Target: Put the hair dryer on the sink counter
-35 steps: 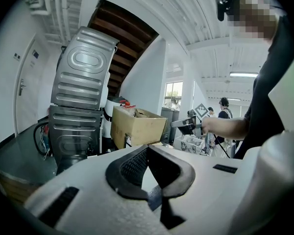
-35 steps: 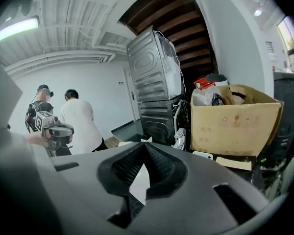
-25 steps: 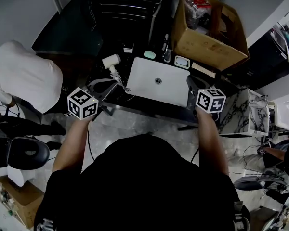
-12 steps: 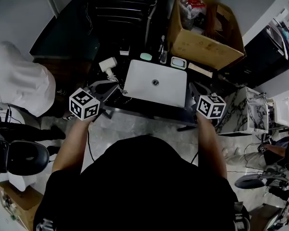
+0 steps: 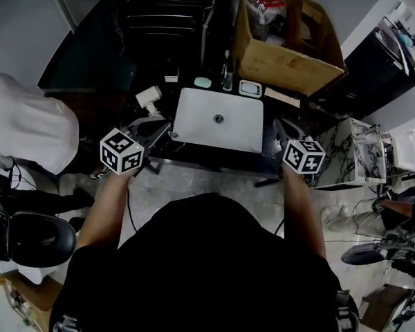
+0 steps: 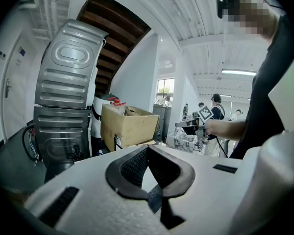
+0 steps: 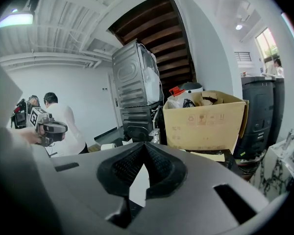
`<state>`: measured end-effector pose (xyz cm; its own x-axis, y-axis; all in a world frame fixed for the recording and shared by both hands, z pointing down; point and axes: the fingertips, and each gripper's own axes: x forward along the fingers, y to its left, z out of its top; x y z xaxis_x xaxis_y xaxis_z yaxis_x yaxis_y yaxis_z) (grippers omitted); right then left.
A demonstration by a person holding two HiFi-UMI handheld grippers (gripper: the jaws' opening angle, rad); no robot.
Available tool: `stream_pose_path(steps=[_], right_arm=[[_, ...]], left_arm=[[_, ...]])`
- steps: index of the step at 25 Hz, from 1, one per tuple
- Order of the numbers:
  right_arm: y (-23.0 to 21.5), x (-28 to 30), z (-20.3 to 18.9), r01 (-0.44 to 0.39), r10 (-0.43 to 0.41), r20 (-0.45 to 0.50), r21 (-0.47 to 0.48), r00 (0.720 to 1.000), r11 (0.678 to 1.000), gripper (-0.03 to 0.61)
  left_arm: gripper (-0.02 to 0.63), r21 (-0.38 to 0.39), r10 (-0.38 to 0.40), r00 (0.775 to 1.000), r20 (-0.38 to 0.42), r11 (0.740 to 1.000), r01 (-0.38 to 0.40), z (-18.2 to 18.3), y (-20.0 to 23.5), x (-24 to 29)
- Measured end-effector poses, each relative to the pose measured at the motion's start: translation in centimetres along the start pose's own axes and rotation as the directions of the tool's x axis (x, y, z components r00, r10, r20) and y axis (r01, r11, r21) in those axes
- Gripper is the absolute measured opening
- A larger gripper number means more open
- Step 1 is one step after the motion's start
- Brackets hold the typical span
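1. A dark worktop [image 5: 214, 159] is seen from above. A person in black is standing at its near edge, and a gripper is held in each hand.
2. The left gripper [image 6: 147, 149] is held over the near left corner of the worktop. Its jaws are closed tip to tip, and nothing is held between them.
3. The right gripper [image 7: 146, 146] is held over the near right corner. Its jaws are likewise closed at the tips, with nothing held.
4. The hair dryer [image 5: 149, 97], which is white, is laid on the worktop by the left edge. It is just beyond the left gripper and is touched by neither gripper.
5. A closed white laptop [image 5: 218, 120] is laid flat in the middle of the worktop. It is placed between the two grippers and to the right of the hair dryer.
6. A mint-green item [image 5: 203, 82] and a pale case [image 5: 250, 88] are set along the far edge, behind the laptop.
7. An open cardboard box [image 5: 283, 57] is placed at the far right corner. Its contents cannot be made out clearly.
8. A marbled counter [image 5: 339, 168] is seen past the right edge of the worktop, well apart from the hair dryer.
9. A person in white [image 5: 28, 123] is seen off the left edge of the worktop.
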<state>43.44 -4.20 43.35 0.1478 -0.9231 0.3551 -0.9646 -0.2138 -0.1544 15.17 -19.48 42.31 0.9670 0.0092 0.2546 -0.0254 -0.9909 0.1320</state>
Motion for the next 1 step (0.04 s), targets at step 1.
stream_pose_path(steps=[1], right_arm=[[-0.11, -0.02, 0.03, 0.002, -0.002, 0.003, 0.002, 1.000, 1.000, 0.009]], left_arm=[[0.014, 0.001, -0.002, 1.000, 0.000, 1.000, 0.002, 0.02, -0.06, 0.16]])
